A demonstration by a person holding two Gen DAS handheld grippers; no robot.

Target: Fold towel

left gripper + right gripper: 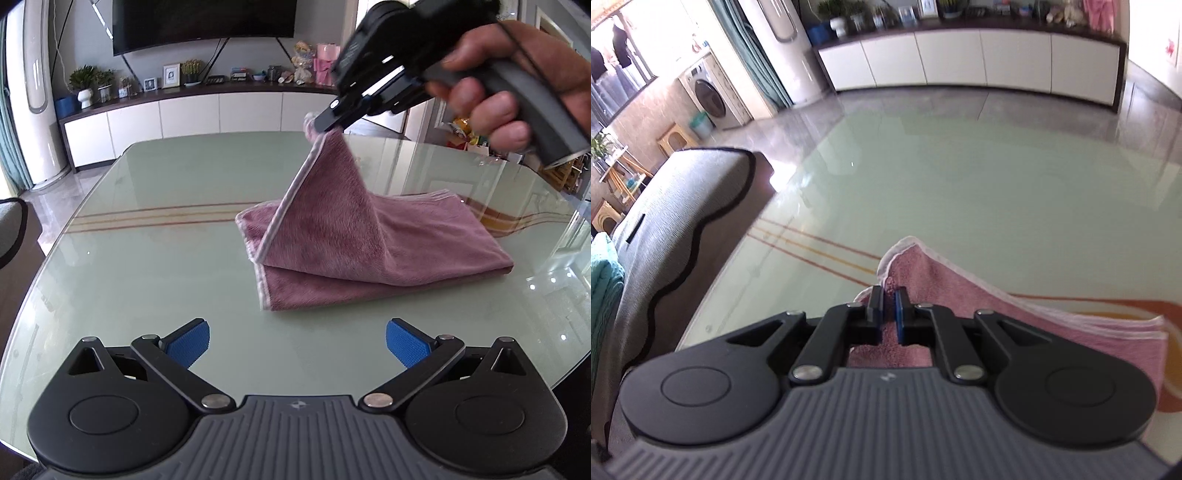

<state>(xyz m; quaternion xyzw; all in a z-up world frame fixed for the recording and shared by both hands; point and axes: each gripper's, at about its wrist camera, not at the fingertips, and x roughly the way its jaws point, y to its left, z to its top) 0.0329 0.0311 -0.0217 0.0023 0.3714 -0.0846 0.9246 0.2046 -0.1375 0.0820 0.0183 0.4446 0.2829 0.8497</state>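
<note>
A pink towel lies folded on the glass table, right of the middle. One corner is pulled up into a peak. My right gripper is shut on that raised corner, held high above the table by a hand. In the right wrist view the same gripper pinches the pink towel between its pads, with the white-edged corner poking out ahead. My left gripper hovers low over the near side of the table, open, with nothing between its blue pads. It sits just in front of the towel's near edge.
A long white cabinet with plants and frames runs along the far wall under a television. A grey upholstered chair stands at the table's left side. The table's rounded edge curves close on the right.
</note>
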